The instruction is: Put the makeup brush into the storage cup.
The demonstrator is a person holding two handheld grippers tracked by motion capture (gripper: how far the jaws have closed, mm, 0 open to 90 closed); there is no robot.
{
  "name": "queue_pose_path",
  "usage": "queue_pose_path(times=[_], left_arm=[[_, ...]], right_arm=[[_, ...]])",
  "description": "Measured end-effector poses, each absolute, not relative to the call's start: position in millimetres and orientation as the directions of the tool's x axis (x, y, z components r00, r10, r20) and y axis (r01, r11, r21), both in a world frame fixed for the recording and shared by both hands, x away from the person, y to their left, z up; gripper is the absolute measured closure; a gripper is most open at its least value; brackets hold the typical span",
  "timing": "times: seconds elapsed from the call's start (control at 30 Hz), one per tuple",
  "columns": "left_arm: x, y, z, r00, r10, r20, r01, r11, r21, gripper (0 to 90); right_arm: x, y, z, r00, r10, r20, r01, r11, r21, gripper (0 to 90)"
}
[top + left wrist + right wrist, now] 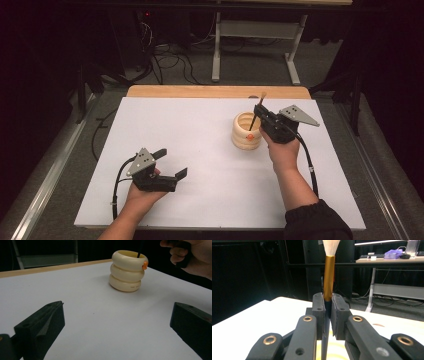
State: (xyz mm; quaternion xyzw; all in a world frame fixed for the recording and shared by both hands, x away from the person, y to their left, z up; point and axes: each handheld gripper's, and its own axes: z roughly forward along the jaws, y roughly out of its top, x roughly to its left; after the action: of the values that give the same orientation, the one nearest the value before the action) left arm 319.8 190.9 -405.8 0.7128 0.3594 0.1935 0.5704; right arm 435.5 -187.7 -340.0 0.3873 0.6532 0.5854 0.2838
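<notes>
Nearest, the left gripper (170, 162) rests low on the white table (200, 150) at the person's left, its jaws spread wide with nothing between them. In the left gripper view those two black jaws stand far apart over bare table, and beyond them sits the cream holder (128, 270), a stack of three rounded rings with a small orange tab at its rim.

Farther out and to the right, the right gripper (258, 111) is held just beside the holder (247, 131), tilted over its mouth. Its jaws are clamped tight on a brush (328, 277): the pads pinch the dark handle just below the gold band, with pale bristles rising above. The handle's lower end slants down into the holder's opening. The two grippers are well apart.
</notes>
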Motion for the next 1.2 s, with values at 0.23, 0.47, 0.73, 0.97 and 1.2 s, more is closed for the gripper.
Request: queue_pose_path(times=[0.23, 0.47, 0.73, 0.97, 1.2], left_arm=[[319.7, 190.7, -405.9, 0.667, 0.733, -0.136, 0.292, -0.088, 0.953, 0.4], [320.4, 189.9, -406.7, 0.669, 0.730, -0.137, 0.294, -0.090, 0.952, 0.3], [320.3, 190.2, -406.6, 0.671, 0.729, -0.136, 0.292, -0.091, 0.952, 0.4], [320.3, 190.6, -406.5, 0.670, 0.729, -0.137, 0.292, -0.089, 0.952, 0.3], [320.6, 190.3, -406.9, 0.672, 0.728, -0.137, 0.292, -0.091, 0.952, 0.3]], right_arm=[[436.1, -187.7, -350.4, -0.533, 0.843, 0.073, 0.193, 0.037, 0.981, 84.8], [436.7, -188.6, -358.5, -0.529, 0.845, 0.076, 0.213, 0.046, 0.976, 84.7], [438.2, -189.5, -365.8, -0.520, 0.851, 0.069, 0.230, 0.062, 0.971, 84.6], [442.2, -187.6, -366.3, -0.514, 0.856, 0.060, 0.232, 0.072, 0.970, 84.4], [444.8, -187.6, -363.4, -0.504, 0.858, 0.096, 0.254, 0.041, 0.966, 53.2]])
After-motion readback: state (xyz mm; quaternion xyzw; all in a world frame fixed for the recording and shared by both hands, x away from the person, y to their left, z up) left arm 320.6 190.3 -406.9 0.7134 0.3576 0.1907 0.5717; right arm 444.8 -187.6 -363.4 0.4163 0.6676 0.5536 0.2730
